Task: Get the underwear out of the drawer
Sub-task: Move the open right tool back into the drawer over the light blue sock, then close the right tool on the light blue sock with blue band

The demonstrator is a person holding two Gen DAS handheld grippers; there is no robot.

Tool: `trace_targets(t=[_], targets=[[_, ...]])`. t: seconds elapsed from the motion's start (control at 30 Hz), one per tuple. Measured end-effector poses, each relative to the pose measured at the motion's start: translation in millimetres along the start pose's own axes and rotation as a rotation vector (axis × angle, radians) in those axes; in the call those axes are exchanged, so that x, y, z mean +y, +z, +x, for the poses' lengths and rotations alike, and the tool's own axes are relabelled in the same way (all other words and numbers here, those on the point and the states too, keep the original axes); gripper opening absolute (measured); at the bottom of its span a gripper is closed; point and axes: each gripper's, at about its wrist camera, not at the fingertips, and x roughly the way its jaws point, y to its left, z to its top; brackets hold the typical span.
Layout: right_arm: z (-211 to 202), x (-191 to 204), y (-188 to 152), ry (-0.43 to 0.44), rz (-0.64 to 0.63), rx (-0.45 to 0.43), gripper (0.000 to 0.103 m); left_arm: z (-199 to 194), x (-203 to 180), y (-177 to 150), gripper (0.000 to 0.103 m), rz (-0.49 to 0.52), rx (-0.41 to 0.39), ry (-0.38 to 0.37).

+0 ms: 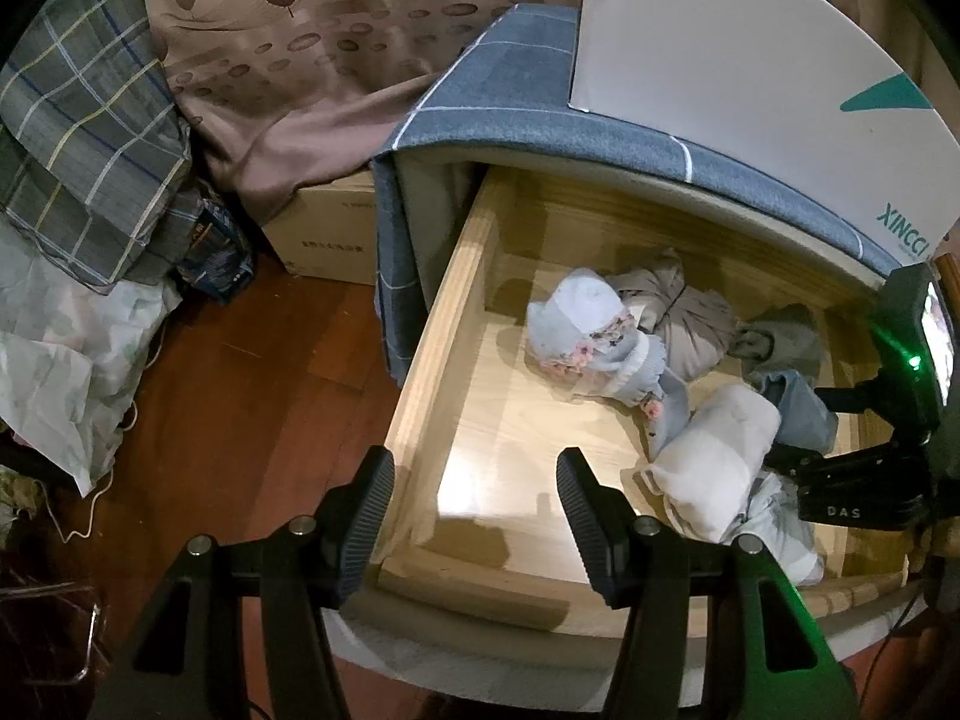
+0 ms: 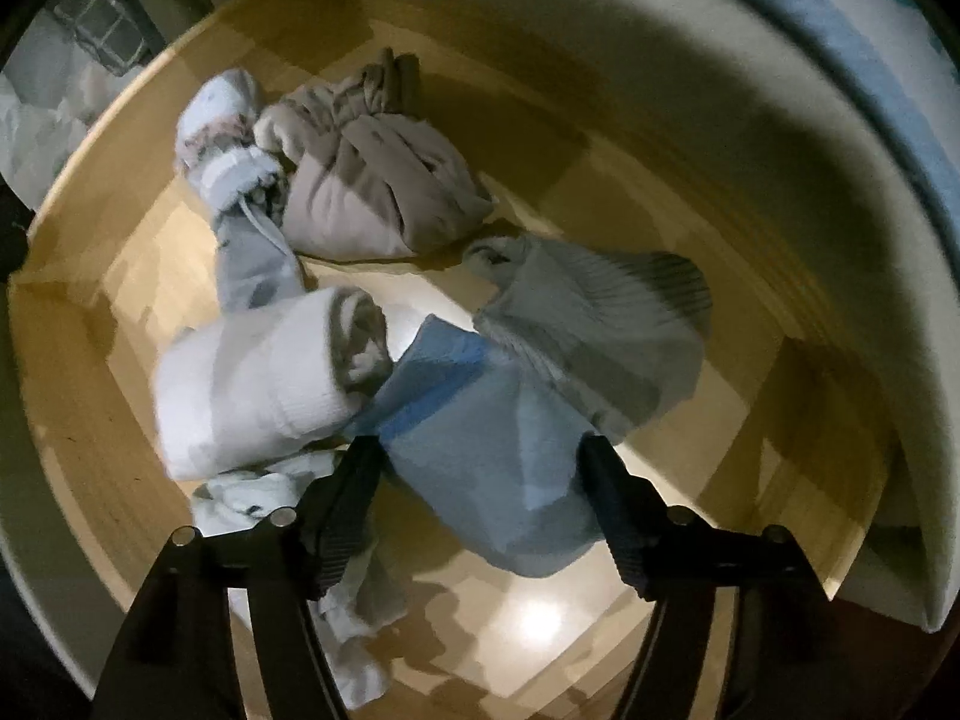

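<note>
The wooden drawer (image 1: 456, 312) stands pulled out, with several rolled garments inside. A folded light-blue underwear (image 2: 480, 420) lies in the right part of the drawer, between the fingers of my right gripper (image 2: 477, 468). That gripper points straight down and is open, its pads beside the cloth. Around it lie a white roll (image 2: 252, 384), a grey ribbed piece (image 2: 600, 324), a beige bundle (image 2: 372, 192) and a pale floral piece (image 2: 222, 114). My left gripper (image 1: 474, 492) hovers open and empty over the drawer's front left corner.
A white box (image 1: 720, 48) sits on the cloth-covered cabinet top (image 1: 510, 114). A cardboard box (image 1: 324, 228) stands on the wooden floor (image 1: 240, 390) to the left. Plaid bedding (image 1: 90, 120) and a plastic bag (image 1: 60, 372) pile up at far left.
</note>
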Motion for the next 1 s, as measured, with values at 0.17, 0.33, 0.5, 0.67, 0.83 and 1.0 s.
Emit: trace_targets(t=[0.17, 0.33, 0.5, 0.67, 0.83, 1.0], targets=[[10.3, -3.1, -0.9, -0.01, 0.016, 0.028, 0.065, 1.3, -0.8, 0.6, 0.058, -0.001, 0.002, 0.0], [17.9, -11.3, -8.0, -0.003, 0.121, 0.094, 0.047, 1.4, -1.5, 0.6, 0.058, 0.0, 0.0, 0.001], [19.1, -17.1, -25.2, -0.016, 0.203, 0.152, 0.047, 2.1, -1.8, 0.6, 0.058, 0.0, -0.002, -0.001], [22.1, -28.5, -47.3, 0.033, 0.357, 0.219, 0.047, 2.1, -1.9, 0.4, 0.058, -0.001, -0.001, -0.001], [24.1, -30.0, -61.1, 0.015, 0.421, 0.26, 0.047, 3.0, -4.4, 1.5, 0.058, 0.012, 0.004, -0.001], [27.8, -24.1, -74.4, 0.031, 0.489, 0.297, 0.047, 5.4, -6.8, 1.6, 0.058, 0.026, 0.02, -0.008]])
